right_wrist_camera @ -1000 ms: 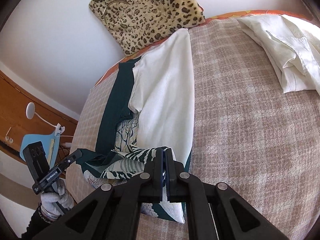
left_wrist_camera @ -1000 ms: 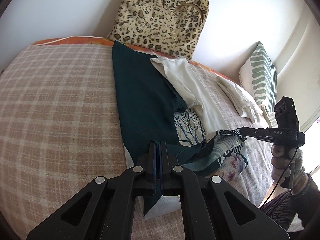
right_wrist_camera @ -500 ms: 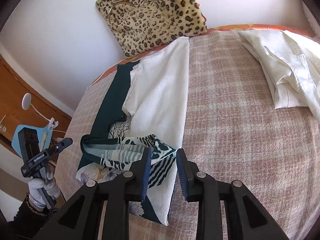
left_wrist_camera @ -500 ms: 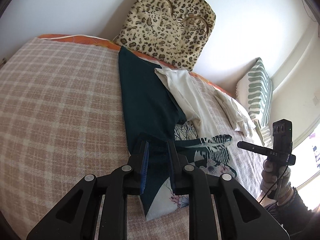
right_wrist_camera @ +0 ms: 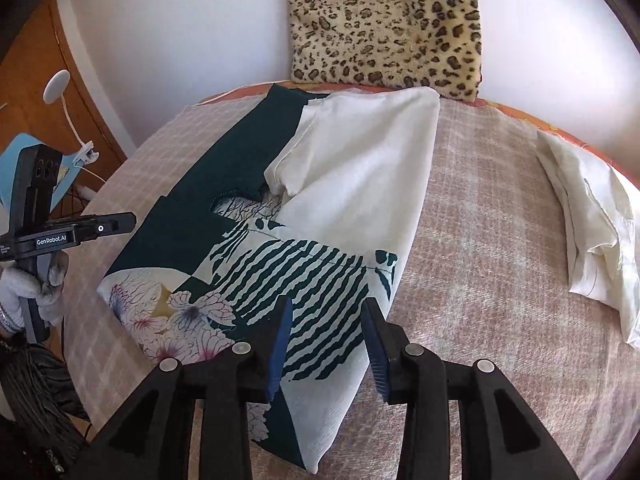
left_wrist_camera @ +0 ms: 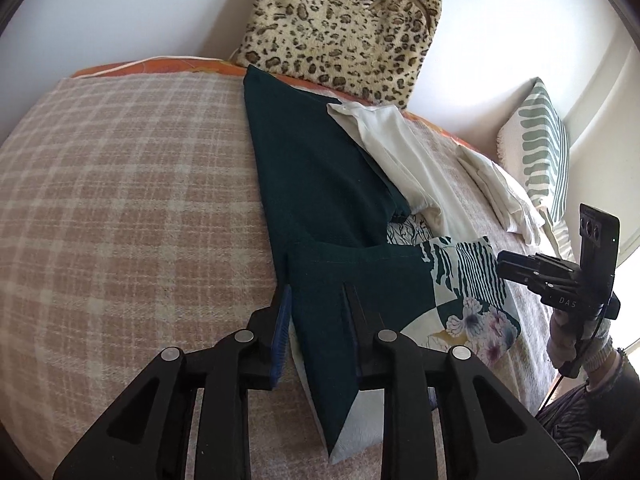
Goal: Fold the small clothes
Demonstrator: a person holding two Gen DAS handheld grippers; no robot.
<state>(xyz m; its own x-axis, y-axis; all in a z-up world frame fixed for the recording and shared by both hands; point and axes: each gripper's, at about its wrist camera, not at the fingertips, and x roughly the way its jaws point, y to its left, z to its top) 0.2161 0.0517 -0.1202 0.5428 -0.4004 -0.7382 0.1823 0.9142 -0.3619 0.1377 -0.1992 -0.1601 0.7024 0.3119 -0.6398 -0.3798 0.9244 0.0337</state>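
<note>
A shirt with dark green, white and printed panels [left_wrist_camera: 320, 184] [right_wrist_camera: 360, 184] lies on the checked bed cover, its lower printed part [right_wrist_camera: 288, 276] folded up over the body. My left gripper [left_wrist_camera: 316, 296] is open just above the green folded edge, holding nothing; it also shows at the left of the right wrist view [right_wrist_camera: 120, 220]. My right gripper [right_wrist_camera: 326, 312] is open over the striped print, empty; it shows at the right of the left wrist view [left_wrist_camera: 504, 266].
A leopard-print bag [right_wrist_camera: 384, 28] leans on the wall behind the shirt. A folded white garment [right_wrist_camera: 592, 224] [left_wrist_camera: 500, 192] lies to the right, with a green striped pillow [left_wrist_camera: 540, 140] beyond. A wooden cabinet [right_wrist_camera: 52, 92] stands left of the bed.
Both grippers were shut on the shirt's hem and carried it up over the body. They have opened, let the fold drop flat, and drawn back a little.
</note>
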